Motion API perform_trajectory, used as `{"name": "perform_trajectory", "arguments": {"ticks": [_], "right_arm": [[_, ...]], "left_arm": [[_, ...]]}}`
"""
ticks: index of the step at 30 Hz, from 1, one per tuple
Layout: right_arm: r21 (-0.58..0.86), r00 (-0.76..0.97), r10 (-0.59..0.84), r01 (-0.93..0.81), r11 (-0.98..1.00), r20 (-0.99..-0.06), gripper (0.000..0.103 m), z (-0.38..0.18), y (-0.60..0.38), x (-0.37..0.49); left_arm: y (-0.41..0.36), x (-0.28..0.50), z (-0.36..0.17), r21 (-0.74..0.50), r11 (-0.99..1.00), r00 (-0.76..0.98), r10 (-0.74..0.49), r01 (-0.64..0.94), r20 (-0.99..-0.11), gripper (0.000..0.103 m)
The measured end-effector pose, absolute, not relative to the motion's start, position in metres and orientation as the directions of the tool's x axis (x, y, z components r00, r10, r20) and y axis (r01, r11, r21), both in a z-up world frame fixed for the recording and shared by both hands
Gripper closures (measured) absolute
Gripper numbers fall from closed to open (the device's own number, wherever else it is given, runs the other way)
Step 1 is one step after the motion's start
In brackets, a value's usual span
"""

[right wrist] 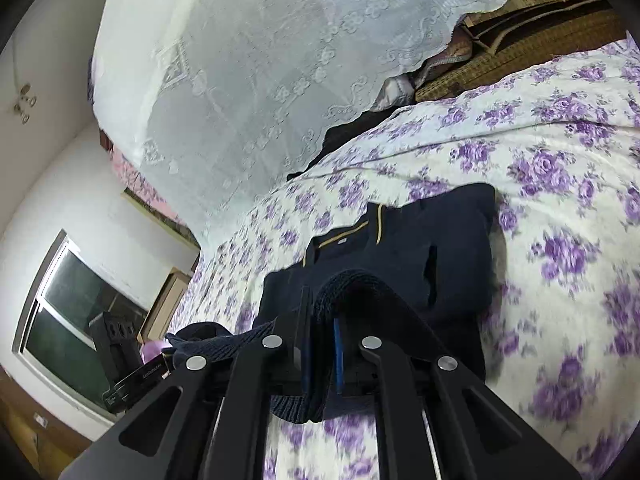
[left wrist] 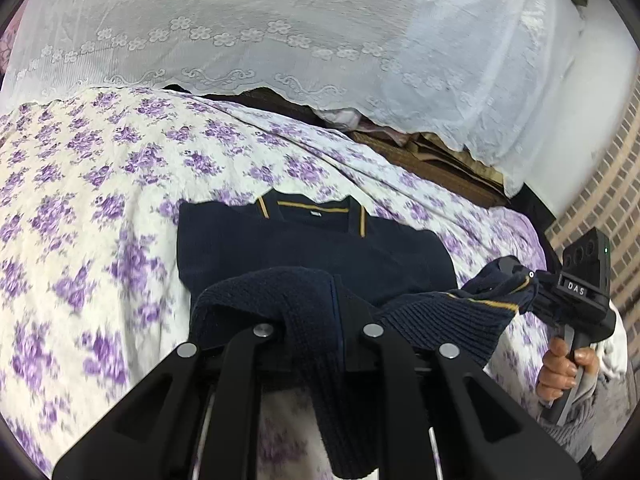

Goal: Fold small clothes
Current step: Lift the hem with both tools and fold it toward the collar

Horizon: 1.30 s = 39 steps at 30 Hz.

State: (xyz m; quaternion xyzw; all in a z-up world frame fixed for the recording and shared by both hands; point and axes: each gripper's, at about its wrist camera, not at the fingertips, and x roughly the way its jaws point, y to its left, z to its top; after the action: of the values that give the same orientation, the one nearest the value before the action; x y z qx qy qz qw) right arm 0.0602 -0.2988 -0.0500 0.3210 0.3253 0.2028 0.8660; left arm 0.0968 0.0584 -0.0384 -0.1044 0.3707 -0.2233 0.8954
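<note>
A small navy knit sweater (left wrist: 304,244) with mustard collar stripes lies on the purple-flowered bedsheet (left wrist: 80,200), collar at the far end. My left gripper (left wrist: 320,312) is shut on its ribbed bottom hem (left wrist: 280,292), lifted off the bed. My right gripper (right wrist: 320,320) is shut on the other end of the hem (right wrist: 360,284), with the sweater body (right wrist: 432,248) beyond. The right gripper also shows in the left wrist view (left wrist: 532,284), with hem cloth bunched in it. The left gripper shows at the lower left of the right wrist view (right wrist: 168,356).
A white lace curtain (left wrist: 320,32) hangs over the far side of the bed. Brown woven mats (right wrist: 520,40) lie beyond the sheet. A window (right wrist: 80,300) and a wooden cabinet (right wrist: 168,308) stand to the left in the right wrist view.
</note>
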Motion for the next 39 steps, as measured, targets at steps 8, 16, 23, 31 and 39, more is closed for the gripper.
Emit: {"name": "perform_trajectory", "arguments": {"ticks": [8,16,23,31,39], "right_arm": [[0.718,0.713,0.547,-0.089,0.691,-0.438,0.094,-0.064,-0.307,0.109],[0.721,0.7,0.523,-0.017,0.692,-0.485,0.094,-0.098,-0.31,0.149],[0.713,0.67,0.502,0.058,0.699,-0.547,0.095,-0.138,-0.318,0.173],[0.686,0.753,0.472,-0.038,0.727,-0.458,0.069,-0.098,-0.321,0.14],[0.557,0.72,0.504,-0.196,0.807,-0.477,0.083,-0.063,-0.291,0.113]], "left_arm": [[0.054,0.146,-0.054,-0.359,0.892,0.62,-0.449,0.273,-0.643,0.092],[0.054,0.185,-0.091,-0.386,0.897,0.579,-0.435,0.215,-0.69,0.091],[0.055,0.215,-0.125,-0.457,0.874,0.508,-0.472,0.164,-0.721,0.087],[0.071,0.196,-0.09,-0.542,0.817,0.55,-0.55,0.197,-0.629,0.038],[0.082,0.164,-0.057,-0.336,0.917,0.703,-0.384,0.214,-0.599,0.011]]}}
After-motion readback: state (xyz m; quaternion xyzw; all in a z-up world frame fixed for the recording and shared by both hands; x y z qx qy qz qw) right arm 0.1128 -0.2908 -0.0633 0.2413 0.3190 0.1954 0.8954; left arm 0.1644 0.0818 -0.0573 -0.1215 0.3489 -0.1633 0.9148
